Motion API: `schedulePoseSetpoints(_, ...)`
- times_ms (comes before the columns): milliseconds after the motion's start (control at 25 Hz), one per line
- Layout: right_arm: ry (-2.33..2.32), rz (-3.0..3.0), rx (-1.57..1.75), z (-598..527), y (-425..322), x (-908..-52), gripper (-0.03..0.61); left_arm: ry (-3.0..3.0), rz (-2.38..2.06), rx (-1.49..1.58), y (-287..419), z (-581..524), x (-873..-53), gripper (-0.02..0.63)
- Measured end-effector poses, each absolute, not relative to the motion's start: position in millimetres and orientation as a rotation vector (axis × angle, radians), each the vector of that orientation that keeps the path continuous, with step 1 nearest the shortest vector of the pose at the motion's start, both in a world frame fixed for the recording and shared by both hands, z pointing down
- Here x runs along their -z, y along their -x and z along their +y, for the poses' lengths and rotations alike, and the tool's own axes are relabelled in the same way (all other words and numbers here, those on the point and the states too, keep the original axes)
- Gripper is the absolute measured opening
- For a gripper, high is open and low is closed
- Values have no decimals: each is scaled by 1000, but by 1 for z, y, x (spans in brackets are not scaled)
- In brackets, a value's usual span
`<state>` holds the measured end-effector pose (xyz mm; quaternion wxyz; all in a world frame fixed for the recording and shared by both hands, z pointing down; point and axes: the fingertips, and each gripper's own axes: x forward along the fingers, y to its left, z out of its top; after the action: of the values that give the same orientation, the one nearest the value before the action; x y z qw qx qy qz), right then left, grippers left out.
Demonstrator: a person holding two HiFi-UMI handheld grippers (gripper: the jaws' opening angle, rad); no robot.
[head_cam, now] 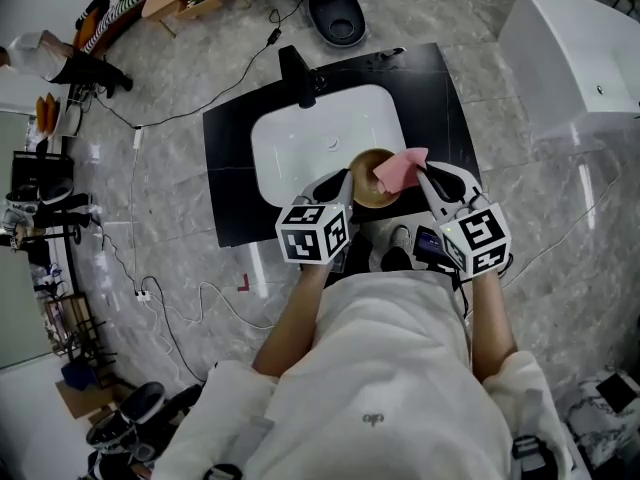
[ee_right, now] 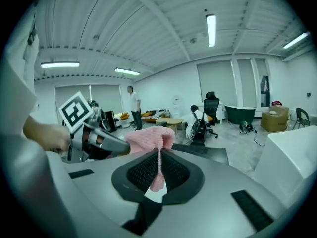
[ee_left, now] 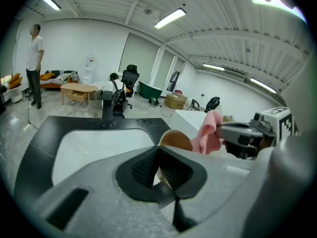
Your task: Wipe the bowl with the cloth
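A: What do the two tools hold, nearest to the person?

B: The left hand-held gripper (head_cam: 345, 184) is clamped on the rim of the bowl (head_cam: 370, 192). The right hand-held gripper (head_cam: 421, 176) is closed on the pink cloth (head_cam: 400, 166).

A: And where are they?

B: At the frame's centre, over the near edge of the sink (head_cam: 300, 148).

A: Is the wiping done?

B: I judge not. The cloth is only at the bowl's right rim.

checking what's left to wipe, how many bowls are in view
1. The round tan bowl is gripped by the left tongs over the front edge of the white sink; the pink cloth overlaps it. No others visible.
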<state>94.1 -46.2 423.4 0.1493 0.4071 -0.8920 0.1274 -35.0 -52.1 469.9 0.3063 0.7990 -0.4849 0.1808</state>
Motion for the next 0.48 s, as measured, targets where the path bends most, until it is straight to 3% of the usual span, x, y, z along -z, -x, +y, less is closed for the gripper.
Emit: schedulePoseSetpoints(480,-1473,-2617,-377,-61,-148,-369,15,-2067,-1324,-446,56,-54,-468,15)
